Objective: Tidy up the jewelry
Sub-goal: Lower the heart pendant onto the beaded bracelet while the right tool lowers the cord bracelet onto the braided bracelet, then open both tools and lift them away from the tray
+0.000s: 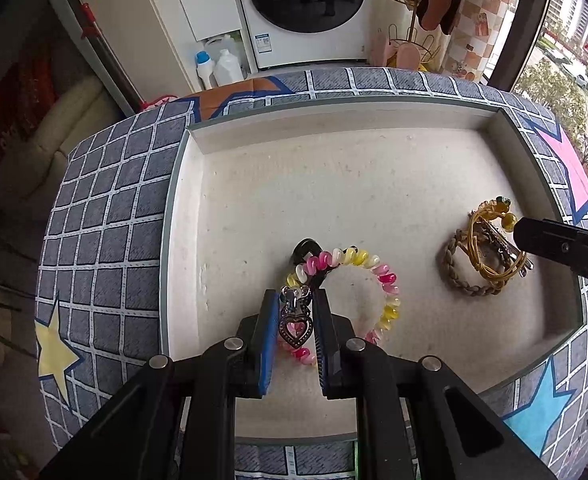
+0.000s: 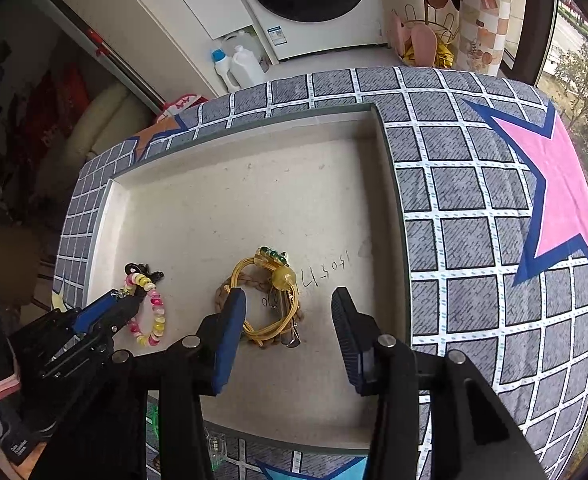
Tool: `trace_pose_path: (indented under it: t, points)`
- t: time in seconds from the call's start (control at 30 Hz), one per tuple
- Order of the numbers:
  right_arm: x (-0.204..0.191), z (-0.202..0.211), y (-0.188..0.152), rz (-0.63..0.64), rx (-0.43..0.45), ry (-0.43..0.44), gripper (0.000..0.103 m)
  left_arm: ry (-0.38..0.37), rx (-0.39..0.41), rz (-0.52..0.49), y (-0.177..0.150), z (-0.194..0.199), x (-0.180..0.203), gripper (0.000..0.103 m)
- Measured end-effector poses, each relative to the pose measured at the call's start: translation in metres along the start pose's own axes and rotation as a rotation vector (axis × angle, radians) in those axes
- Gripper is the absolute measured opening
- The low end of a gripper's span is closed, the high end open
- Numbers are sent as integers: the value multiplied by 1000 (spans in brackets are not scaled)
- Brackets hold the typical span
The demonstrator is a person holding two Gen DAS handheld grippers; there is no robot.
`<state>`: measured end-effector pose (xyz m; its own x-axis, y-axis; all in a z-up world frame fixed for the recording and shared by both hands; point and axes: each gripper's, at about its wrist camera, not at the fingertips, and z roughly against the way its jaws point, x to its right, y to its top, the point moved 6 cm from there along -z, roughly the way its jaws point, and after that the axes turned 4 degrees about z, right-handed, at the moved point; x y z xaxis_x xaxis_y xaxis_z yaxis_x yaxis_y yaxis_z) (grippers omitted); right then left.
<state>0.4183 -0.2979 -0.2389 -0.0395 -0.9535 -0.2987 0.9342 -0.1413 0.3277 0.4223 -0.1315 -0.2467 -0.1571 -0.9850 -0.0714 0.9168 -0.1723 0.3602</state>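
Note:
My left gripper [image 1: 295, 300] is shut on a silver heart pendant [image 1: 295, 322], held just above a pink, yellow and white bead bracelet [image 1: 385, 280] lying in the white tray [image 1: 333, 120]. A black clip [image 1: 305, 249] lies at the bracelet's far end. At the tray's right lie a gold wire bangle [image 1: 489, 248] on a braided brown band [image 1: 459, 280]. My right gripper [image 2: 288, 300] is open and empty, above the gold bangle [image 2: 270, 300]. The left gripper [image 2: 126, 300] and the bead bracelet [image 2: 154, 312] show in the right wrist view.
The tray [image 2: 389, 184] sits on a grey checked cloth with stars [image 2: 493, 200]. Handwriting [image 2: 325, 270] marks the tray floor. Behind the table stand a washing machine [image 1: 305, 8], detergent bottles [image 1: 218, 66] and a gold wire rack [image 1: 413, 40].

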Motion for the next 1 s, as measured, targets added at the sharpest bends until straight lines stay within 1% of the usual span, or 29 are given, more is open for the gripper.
trace_pose_path:
  t: [0.17,0.3,0.4,0.43,0.47,0.5,0.53,0.57,0.63,0.73,0.8,0.83,0.87,0.93,1.0]
  points:
    - [0,13,3,-39,28,36,49,-2,14,7,2,6,-1,29]
    - [-5,21,1,-44,39,51,50,8,34,-11,3,13,0,29]
    - [-9,24,-2,-46,41,61,51,-1,41,-11,3,16,-1,30]
    - [-10,25,-3,-47,40,65,51,-4,43,-7,3,17,-1,41]
    - [-12,26,-4,-47,39,67,53,-11,45,2,3,18,-3,61]
    - [-13,28,-6,-47,40,70,55,-8,55,18,4,21,-5,103]
    - [-14,29,-7,-48,40,75,56,5,97,39,5,28,-9,103]
    - [-14,31,-9,-49,40,79,57,2,120,42,5,33,-11,103]
    - [-16,34,-13,-54,42,87,60,-16,109,36,5,36,-11,103]
    - [-17,39,-19,-64,43,96,67,-10,120,32,4,43,-15,103]
    - [-16,43,-23,-76,43,107,76,-14,131,35,1,51,-19,103]
    - [-17,45,-25,-80,45,114,79,-16,131,35,-1,55,-21,103]
    - [-17,47,-28,-83,48,117,81,-19,131,35,-3,58,-23,103]
    - [-18,51,-33,-87,48,120,81,-19,134,39,-9,64,-28,103]
    - [-19,54,-38,-91,48,123,86,-23,132,41,-16,69,-34,103]
